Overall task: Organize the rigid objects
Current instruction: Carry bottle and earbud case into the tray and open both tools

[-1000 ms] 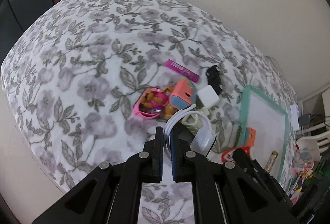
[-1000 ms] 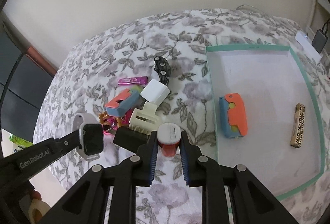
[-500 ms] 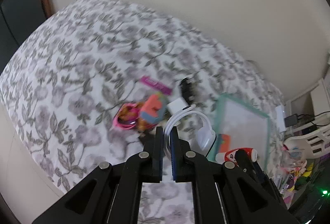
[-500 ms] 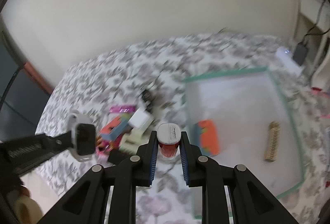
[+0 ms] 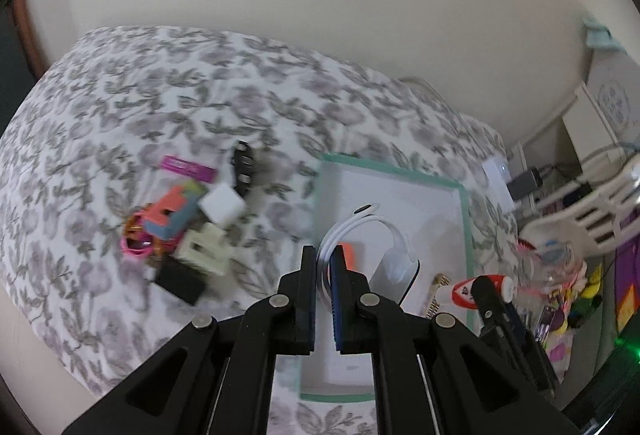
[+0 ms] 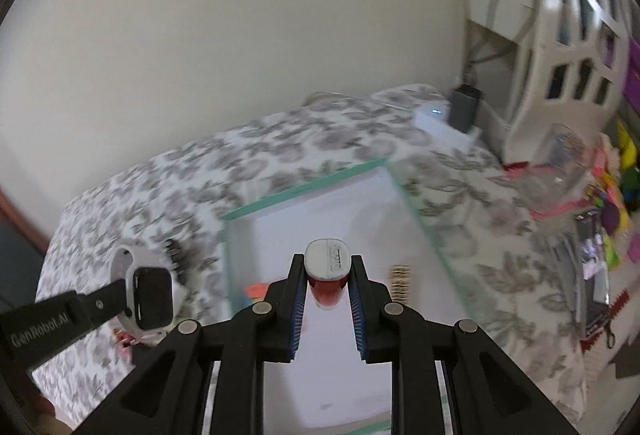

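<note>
Left wrist view: left gripper (image 5: pixel 325 267) clamped on the white strap of a smartwatch (image 5: pixel 394 267); the watch body hangs to the right of the fingers, over the green-rimmed white tray (image 5: pixel 464 219). An orange block (image 5: pixel 347 255) in the tray shows partly behind the fingertips. A tan ridged bar (image 5: pixel 434 291) in the tray is mostly hidden by the watch. Pile on the floral bedspread (image 5: pixel 160 95), left of the tray and apart from it: purple bar (image 5: pixel 187 168), black toy car (image 5: pixel 244 171), white cube (image 5: pixel 222 203), coral-and-blue block (image 5: pixel 172 213), cream hair clip (image 5: pixel 204 247), pink ring (image 5: pixel 136 249), black block (image 5: pixel 180 281). Lower right: right gripper's black finger (image 5: pixel 486 295) with the red-and-white bottle (image 5: pixel 468 291) at its tip, at the tray's right edge. Frame is blurred.

Right wrist view: right gripper (image 6: pixel 326 275) closed on the red bottle with white cap (image 6: pixel 327 269), cap end pointing away from the camera, held above the tray (image 6: pixel 304 191) interior. Tan bar (image 6: pixel 400 283) lies in the tray just right of the fingers; a sliver of orange block (image 6: pixel 256 290) shows to their left. Left gripper arm comes in from the left edge holding the smartwatch (image 6: pixel 150 297), dark screen facing the camera, near the tray's left rim. Black toy car (image 6: pixel 176 255) is on the bedspread behind it. White power adapter (image 6: pixel 436 119) and dark box (image 6: pixel 466 107) sit at the bed's far corner.
</note>
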{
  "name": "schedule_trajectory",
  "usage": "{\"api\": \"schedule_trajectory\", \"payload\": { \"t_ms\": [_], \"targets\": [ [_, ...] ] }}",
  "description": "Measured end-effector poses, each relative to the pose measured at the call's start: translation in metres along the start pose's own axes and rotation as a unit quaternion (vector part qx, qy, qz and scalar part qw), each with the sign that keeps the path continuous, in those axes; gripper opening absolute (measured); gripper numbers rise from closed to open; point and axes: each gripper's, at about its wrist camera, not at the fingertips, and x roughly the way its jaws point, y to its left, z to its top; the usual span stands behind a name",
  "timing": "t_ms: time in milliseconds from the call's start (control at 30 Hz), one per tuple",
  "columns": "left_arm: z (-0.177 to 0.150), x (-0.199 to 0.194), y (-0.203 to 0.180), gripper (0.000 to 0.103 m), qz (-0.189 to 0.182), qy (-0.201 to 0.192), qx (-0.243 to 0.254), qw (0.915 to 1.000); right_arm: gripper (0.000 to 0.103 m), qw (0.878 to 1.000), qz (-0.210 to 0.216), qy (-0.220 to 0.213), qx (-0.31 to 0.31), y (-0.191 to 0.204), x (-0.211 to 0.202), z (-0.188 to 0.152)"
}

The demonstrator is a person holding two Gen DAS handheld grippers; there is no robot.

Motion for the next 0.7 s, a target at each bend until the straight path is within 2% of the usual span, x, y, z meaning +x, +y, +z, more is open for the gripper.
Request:
{"api": "schedule_trajectory", "payload": {
  "t_ms": [133, 300, 467, 700],
  "targets": [
    [-0.012, 0.025, -0.014, 0.006, -0.003, 0.016, 0.020, 0.9997, 0.022, 1.000, -0.017, 0.011, 0.018, -0.019, 0.010, 0.001],
    [-0.028, 0.065, -0.018, 0.007, 0.005, 0.064, 0.032, 0.9974, 0.022, 0.998, -0.029, 0.047, 0.027, -0.024, 0.032, -0.008],
    [-0.039, 0.085, -0.014, 0.007, 0.015, 0.087, 0.036, 0.9954, 0.022, 0.995, -0.039, 0.086, 0.035, -0.029, 0.049, -0.020],
    [-0.047, 0.108, -0.005, 0.007, 0.005, 0.128, 0.022, 0.9915, 0.022, 0.992, -0.048, 0.118, 0.025, -0.026, 0.063, -0.031]
  ]
}}
